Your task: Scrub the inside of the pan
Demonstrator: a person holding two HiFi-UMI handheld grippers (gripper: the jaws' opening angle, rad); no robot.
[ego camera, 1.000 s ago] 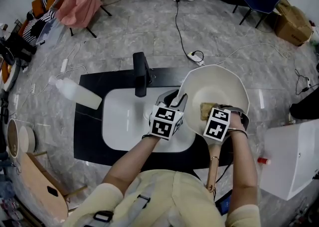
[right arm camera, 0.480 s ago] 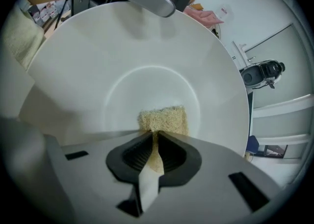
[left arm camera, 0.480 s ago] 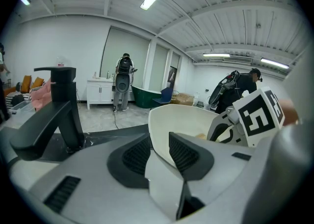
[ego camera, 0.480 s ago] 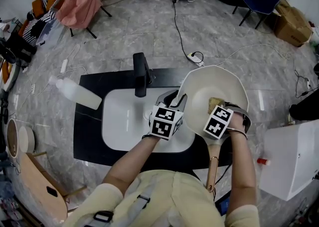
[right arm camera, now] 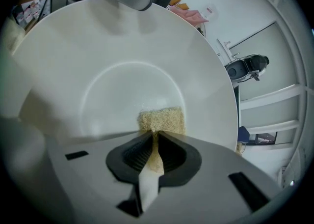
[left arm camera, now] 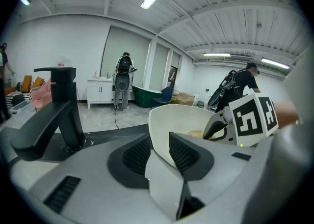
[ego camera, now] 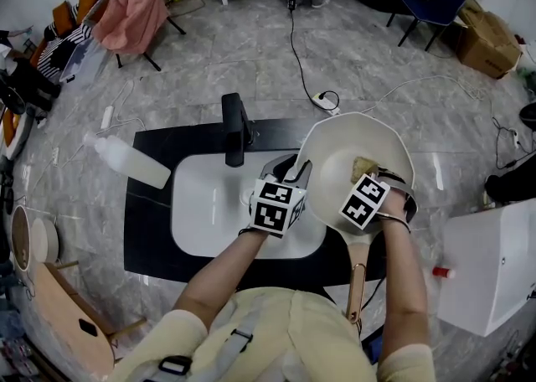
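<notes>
Pan (ego camera: 339, 150): long axis from bowl to handle (ego camera: 358, 276). Handle back toward the person, passing under the right gripper (ego camera: 369, 176). Bowl out ahead of both grippers, tipped up on edge, inside turned toward the right one.

Left gripper (left arm camera: 159, 145): jaws partly apart, clamped on the pan's rim. Rim wall upright between the pads, one pad inside the bowl, the other outside.

Right gripper: jaws almost together, pinched on a tan sponge (right arm camera: 161, 119). Sponge edge caught between the pads, the rest sticking out past the fingertips and laid against the bowl's floor, at the near edge of its centre ring.

Pan straight ahead of the left gripper and filling the space to its right; directly under the right gripper's fingertips, rim curving all round them. Sink (ego camera: 201, 204) below and left of the left gripper, faucet (ego camera: 235, 125) beyond it on the left.
</notes>
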